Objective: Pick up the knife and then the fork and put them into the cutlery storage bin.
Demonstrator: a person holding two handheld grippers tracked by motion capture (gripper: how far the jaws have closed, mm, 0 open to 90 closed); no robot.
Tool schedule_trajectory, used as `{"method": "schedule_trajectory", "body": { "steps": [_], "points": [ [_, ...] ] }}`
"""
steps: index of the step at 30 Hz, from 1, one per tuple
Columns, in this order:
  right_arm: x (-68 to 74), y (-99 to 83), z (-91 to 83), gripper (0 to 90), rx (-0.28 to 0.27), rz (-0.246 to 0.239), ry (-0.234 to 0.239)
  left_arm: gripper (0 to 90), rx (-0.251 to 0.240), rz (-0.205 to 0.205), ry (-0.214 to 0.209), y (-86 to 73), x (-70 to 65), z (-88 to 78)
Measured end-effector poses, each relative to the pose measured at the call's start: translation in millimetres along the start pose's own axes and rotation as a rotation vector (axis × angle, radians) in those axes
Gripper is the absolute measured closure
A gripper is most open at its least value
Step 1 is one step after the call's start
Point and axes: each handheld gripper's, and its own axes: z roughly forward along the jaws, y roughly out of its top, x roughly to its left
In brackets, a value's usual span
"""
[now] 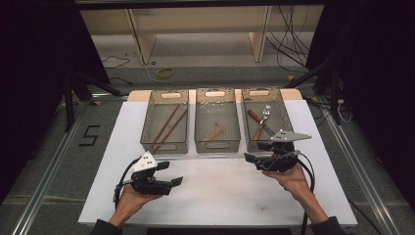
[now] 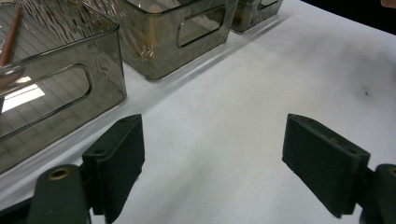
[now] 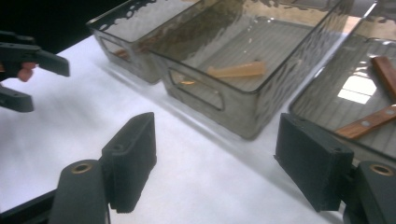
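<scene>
Three smoky clear bins stand in a row at the back of the white table (image 1: 220, 196). Two brown chopsticks (image 1: 166, 126) lie in the left bin (image 1: 164, 145). A pale wooden piece (image 1: 214, 133) rests in the middle bin (image 1: 217, 144), and wooden-handled cutlery (image 1: 258, 122) fills the right bin (image 1: 250, 145). My left gripper (image 1: 171, 174) is held low near the front left, open and empty, its jaws wide over bare table (image 2: 212, 163). My right gripper (image 1: 255, 152) hangs open just in front of the right bin, nothing between its jaws (image 3: 217, 163), facing the middle bin (image 3: 210, 100).
Beyond the table lie a grey floor, loose cables (image 1: 288, 44) and wooden shelf legs (image 1: 142, 39). Metal rails (image 1: 44, 181) run along both sides. In the right gripper view the left gripper (image 3: 28, 70) shows at the far left.
</scene>
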Motion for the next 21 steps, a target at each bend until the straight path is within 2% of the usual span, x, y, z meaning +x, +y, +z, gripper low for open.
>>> {"method": "schedule_trajectory", "body": {
  "steps": [3, 7, 12, 21],
  "points": [
    [5.3, -3.4, -0.6, 28.8, -0.001, -0.007, 0.018, 20.3, -0.007, -0.013, -0.01, -0.2, 0.4, 0.3],
    [12.9, -8.5, -0.7, 27.6, 0.004, -0.027, 0.028, 20.3, -0.007, -0.008, -0.015, 0.0, -0.4, 0.1],
    [20.1, -15.7, -3.4, 27.4, -0.017, -0.038, 0.038, 20.2, -0.011, -0.008, -0.02, 0.0, -0.9, -0.4],
    [25.9, -33.7, -12.0, 26.3, -0.031, -0.026, 0.04, 20.1, -0.017, 0.0, -0.036, -0.7, -4.8, -1.6]
  ]
}}
